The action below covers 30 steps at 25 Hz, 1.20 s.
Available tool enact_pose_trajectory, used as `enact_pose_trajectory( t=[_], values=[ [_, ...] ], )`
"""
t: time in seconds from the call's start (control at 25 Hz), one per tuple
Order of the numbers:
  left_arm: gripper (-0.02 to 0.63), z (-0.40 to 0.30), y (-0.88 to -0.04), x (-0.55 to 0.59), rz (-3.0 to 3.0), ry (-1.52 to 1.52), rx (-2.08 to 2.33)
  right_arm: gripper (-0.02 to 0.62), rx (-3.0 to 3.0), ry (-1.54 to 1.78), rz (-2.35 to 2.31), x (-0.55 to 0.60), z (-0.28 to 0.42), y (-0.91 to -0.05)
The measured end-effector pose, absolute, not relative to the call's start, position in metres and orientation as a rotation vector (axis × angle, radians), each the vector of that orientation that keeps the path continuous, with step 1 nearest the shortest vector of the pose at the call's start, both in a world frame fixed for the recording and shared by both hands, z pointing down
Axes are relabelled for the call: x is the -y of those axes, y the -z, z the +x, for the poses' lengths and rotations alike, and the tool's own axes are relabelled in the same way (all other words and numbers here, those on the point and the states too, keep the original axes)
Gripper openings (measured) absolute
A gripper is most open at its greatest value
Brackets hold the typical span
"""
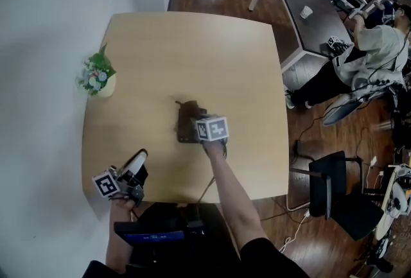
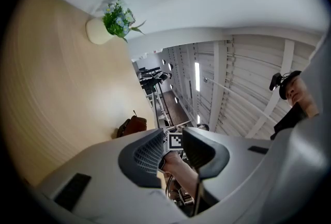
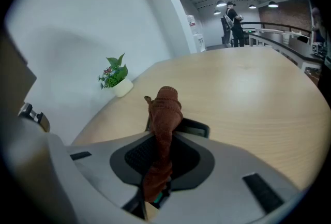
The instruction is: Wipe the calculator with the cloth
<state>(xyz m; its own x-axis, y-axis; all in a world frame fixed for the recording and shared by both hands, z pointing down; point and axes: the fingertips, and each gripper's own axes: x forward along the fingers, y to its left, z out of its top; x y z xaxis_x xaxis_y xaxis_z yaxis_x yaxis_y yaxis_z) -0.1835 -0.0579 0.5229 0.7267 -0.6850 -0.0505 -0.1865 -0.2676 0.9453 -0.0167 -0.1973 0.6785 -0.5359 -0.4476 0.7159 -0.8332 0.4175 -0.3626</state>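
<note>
A brown cloth (image 3: 165, 109) is pinched between the jaws of my right gripper (image 3: 164, 148) and sticks up past the fingertips. Just beyond and below it lies the dark calculator (image 3: 195, 128), flat on the wooden table (image 1: 192, 52). In the head view my right gripper (image 1: 198, 127) is over the table's middle, with the cloth (image 1: 187, 110) lying on the calculator (image 1: 185, 135). My left gripper (image 1: 137, 161) hovers at the near left edge, well apart from them. In its own view the left gripper (image 2: 173, 148) has a narrow gap with nothing in it.
A small potted plant (image 1: 97, 78) stands at the table's left edge. To the right of the table are a black chair (image 1: 334, 187) and cables on the floor. A person (image 1: 376, 45) sits at a dark desk at the far right.
</note>
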Motion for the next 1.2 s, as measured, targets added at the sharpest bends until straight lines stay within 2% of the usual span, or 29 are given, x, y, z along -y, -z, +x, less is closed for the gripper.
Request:
enact_pose_trajectory(
  t=[0.24, 0.36, 0.64, 0.76, 1.2],
  values=[
    [0.110, -0.141, -0.520, 0.070, 1.838, 0.493, 0.619, 0.069, 2.064, -0.987, 1.250, 0.195, 0.065, -0.680],
    [0.110, -0.130, -0.526, 0.072, 1.832, 0.472, 0.605, 0.069, 2.083, -0.995, 1.283, 0.192, 0.073, -0.670],
    [0.110, -0.135, -0.527, 0.071, 1.819, 0.469, 0.622, 0.069, 2.319, -1.032, 0.946, 0.186, -0.067, -0.653],
    [0.110, -0.138, -0.527, 0.070, 1.814, 0.477, 0.642, 0.069, 2.277, -0.999, 0.896, 0.193, -0.087, -0.672],
    [0.110, -0.130, -0.535, 0.071, 1.803, 0.450, 0.618, 0.071, 2.096, -1.061, 1.151, 0.196, 0.043, -0.690]
  ],
)
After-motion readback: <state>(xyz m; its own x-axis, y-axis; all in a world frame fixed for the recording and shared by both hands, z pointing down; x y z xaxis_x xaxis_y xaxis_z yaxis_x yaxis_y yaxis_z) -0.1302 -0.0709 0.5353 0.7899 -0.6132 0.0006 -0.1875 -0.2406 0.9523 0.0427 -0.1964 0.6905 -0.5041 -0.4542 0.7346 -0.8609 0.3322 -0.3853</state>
